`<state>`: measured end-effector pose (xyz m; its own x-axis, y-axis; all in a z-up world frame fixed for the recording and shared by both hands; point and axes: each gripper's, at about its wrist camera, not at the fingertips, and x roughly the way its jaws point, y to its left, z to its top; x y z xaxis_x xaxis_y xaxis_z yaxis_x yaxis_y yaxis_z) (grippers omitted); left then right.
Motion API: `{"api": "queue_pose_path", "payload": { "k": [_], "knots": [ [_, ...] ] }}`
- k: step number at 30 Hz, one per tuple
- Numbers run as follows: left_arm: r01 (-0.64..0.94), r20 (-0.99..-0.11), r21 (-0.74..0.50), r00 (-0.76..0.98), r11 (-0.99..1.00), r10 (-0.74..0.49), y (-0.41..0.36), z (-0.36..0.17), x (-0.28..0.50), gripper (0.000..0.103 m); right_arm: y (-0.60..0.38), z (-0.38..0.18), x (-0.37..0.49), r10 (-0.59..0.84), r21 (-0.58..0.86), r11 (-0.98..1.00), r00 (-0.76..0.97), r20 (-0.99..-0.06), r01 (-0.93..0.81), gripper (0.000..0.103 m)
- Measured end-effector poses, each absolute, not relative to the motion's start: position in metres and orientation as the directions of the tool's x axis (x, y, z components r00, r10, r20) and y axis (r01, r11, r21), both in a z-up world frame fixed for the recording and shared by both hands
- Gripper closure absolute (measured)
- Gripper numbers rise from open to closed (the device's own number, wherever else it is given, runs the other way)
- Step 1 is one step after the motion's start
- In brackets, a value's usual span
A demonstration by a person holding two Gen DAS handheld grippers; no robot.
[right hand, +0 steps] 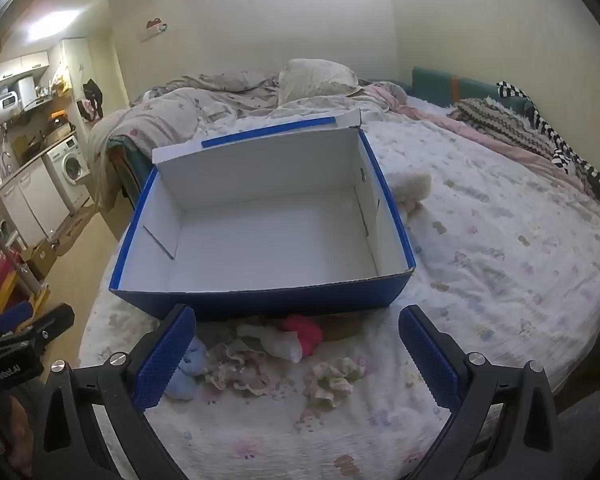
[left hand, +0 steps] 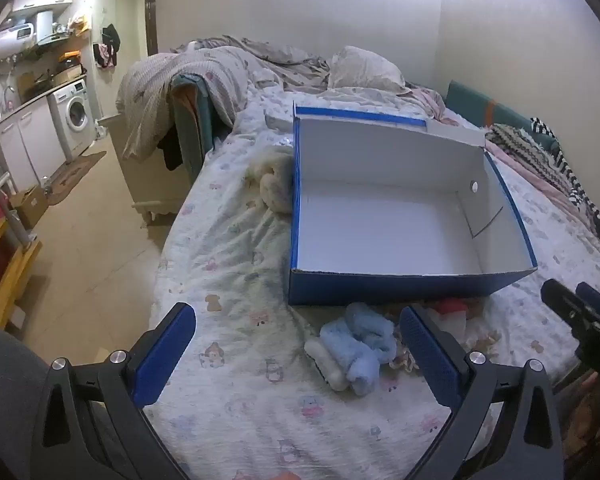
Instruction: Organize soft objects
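Progress so far looks like zero: box (right hand: 268, 236) sits empty at 12 o'clock, socks (right hand: 288, 340) piled in front of it on the bed (right hand: 500, 264). My left claw (left hand: 298, 354) and right claw (right hand: 298, 354) are both spread, holding nothing.

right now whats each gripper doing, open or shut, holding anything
Left gripper: open, holding nothing, above the blue fuzzy socks.
Right gripper: open, holding nothing, above the sock pile in front of the box.

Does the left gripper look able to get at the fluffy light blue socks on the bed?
Probably yes: the left gripper is open, the fluffy light blue socks lie uncovered just ahead between its fingers.
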<state>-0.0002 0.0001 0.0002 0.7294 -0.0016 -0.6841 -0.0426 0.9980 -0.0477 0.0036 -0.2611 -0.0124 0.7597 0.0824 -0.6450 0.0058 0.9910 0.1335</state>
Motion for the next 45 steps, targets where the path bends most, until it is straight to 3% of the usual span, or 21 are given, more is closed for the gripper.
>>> {"api": "queue_pose_path", "payload": {
  "k": [3,45],
  "knots": [
    [-0.044,-0.714,-0.045,0.7,0.998,-0.001,0.001,0.001,0.001,0.001,-0.26,-0.015,0.003,0.081,0.134,0.991,0.759,-0.646,0.008,0.0],
    [-0.018,-0.679,-0.009,0.734,1.0,0.007,-0.007,0.005,-0.004,0.001,-0.264,-0.012,0.005,0.092,0.17,0.985,0.764,-0.639,0.024,0.0]
  ]
}}
